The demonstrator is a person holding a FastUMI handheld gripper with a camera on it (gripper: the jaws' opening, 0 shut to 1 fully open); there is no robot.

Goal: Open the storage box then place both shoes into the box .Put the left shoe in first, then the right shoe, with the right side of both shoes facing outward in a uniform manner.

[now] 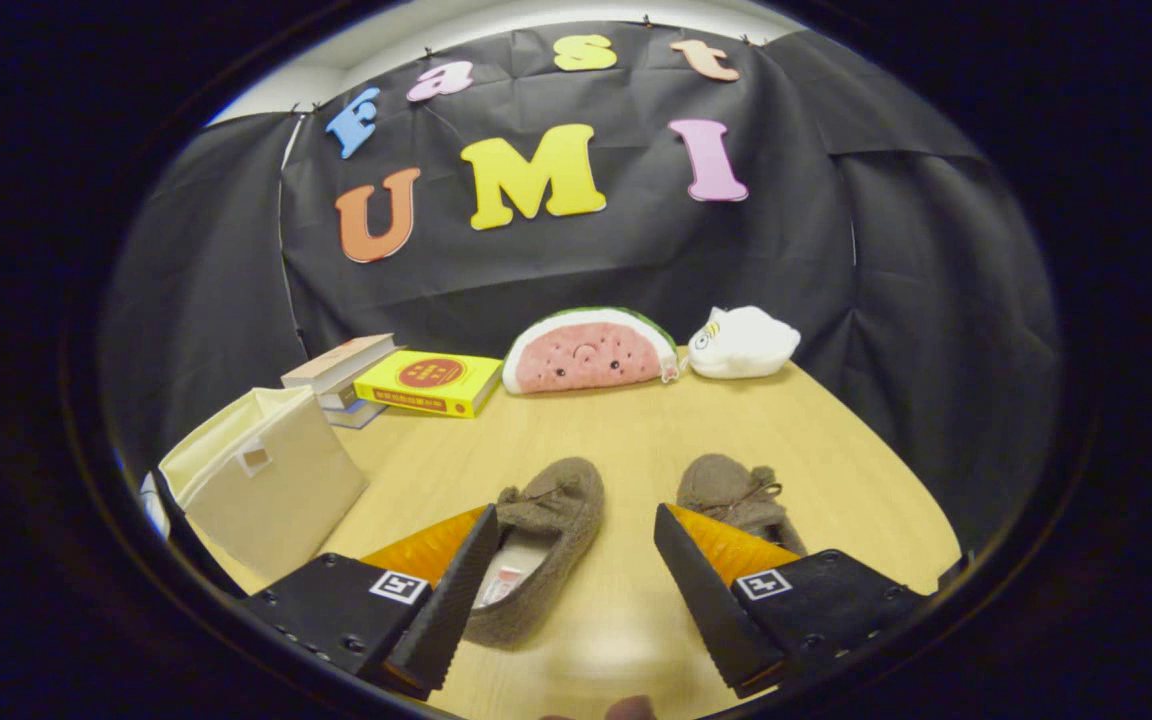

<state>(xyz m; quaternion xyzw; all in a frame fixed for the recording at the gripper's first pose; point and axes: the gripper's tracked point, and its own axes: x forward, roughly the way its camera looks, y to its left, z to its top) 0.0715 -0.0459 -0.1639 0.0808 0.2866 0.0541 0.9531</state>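
Observation:
Two fuzzy brown slippers lie on the wooden table (636, 430). The left shoe (548, 540) rests just inside my left finger, toe pointing away, its opening partly hidden by that finger. The right shoe (736, 500) lies behind my right finger, its heel end covered. My gripper (576, 525) hovers open above them, holding nothing, with bare table between the fingers. The cream fabric storage box (271, 480) stands to the left of the left finger, lid flap tilted up.
Stacked books (341, 375) and a yellow book (428, 383) lie beyond the box. A watermelon plush (588, 352) and a white plush (741, 343) sit at the table's far edge against the black cloth wall. A fingertip (631, 708) shows below the fingers.

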